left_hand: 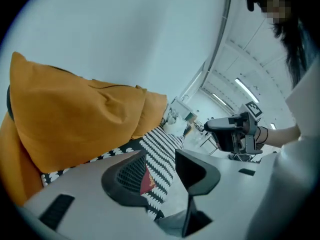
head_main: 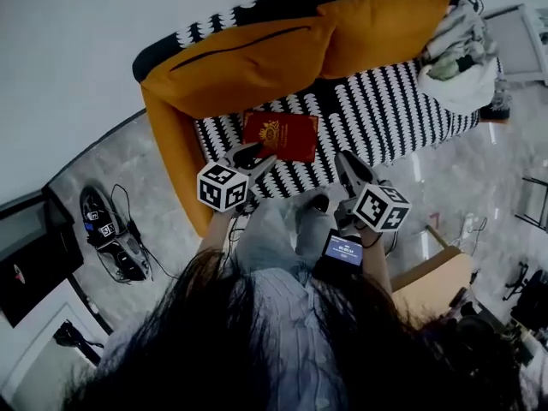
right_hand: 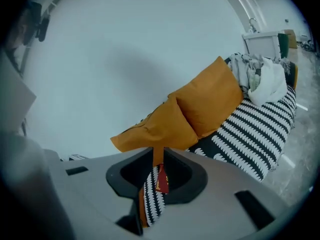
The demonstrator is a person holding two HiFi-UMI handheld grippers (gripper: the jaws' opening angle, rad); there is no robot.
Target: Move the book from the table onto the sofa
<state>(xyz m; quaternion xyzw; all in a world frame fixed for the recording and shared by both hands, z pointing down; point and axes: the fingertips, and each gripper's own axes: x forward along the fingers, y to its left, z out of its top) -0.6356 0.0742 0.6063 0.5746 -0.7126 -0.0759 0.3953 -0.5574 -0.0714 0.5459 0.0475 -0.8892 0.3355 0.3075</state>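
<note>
The red book [head_main: 281, 134] with a gold emblem lies flat on the black-and-white striped seat of the sofa [head_main: 385, 110], just in front of the orange cushions. Both grippers hang in the air on the near side of the book, touching nothing. My left gripper [head_main: 253, 159] has its jaws well apart and empty; a sliver of the book [left_hand: 145, 181] shows between them. My right gripper [head_main: 349, 168] holds nothing, its jaws standing with only a narrow slit, through which the book [right_hand: 162, 180] and the seat show. The right gripper [left_hand: 227, 129] also appears in the left gripper view.
Two orange cushions [head_main: 248, 62] lean on the sofa back. A white bundle of cloth [head_main: 458, 67] fills the sofa's right end. Black gear with cables [head_main: 111, 234] lies on the marble floor at left. A wooden table corner [head_main: 437, 281] sits at right, beside the person.
</note>
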